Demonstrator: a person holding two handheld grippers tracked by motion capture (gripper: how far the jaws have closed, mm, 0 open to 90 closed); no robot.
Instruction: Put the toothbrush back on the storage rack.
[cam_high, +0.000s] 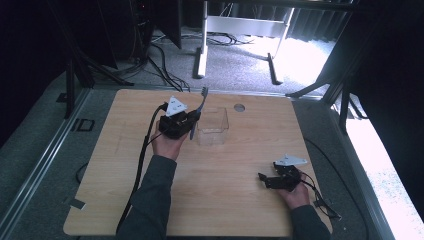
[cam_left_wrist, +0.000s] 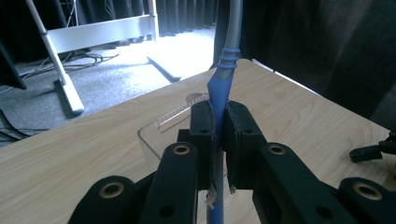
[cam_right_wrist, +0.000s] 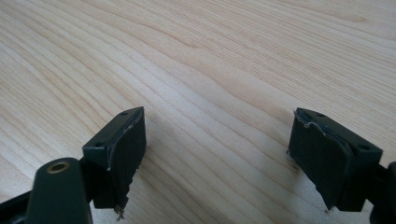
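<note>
Blue-handled grey toothbrush (cam_left_wrist: 219, 88) is clamped upright by the left gripper (cam_left_wrist: 218, 130) beside a clear plastic box (cam_high: 212, 127); the right gripper (cam_right_wrist: 217, 154) is held wide apart over the wooden table (cam_high: 225, 170).

toothbrush (cam_left_wrist: 219, 88) head cut off by top edge, lower handle hidden behind jaws

The left gripper (cam_left_wrist: 217, 133) is black, and the toothbrush (cam_left_wrist: 220, 88) clamped between its pads is blue low down, turning grey above ribbed rings. Just beyond it the container (cam_left_wrist: 161, 128) is clear and colourless. The right gripper (cam_right_wrist: 217, 156) is black too, over a pale wood-grain table (cam_right_wrist: 210, 60). The bristles look dark, perhaps black.
</note>
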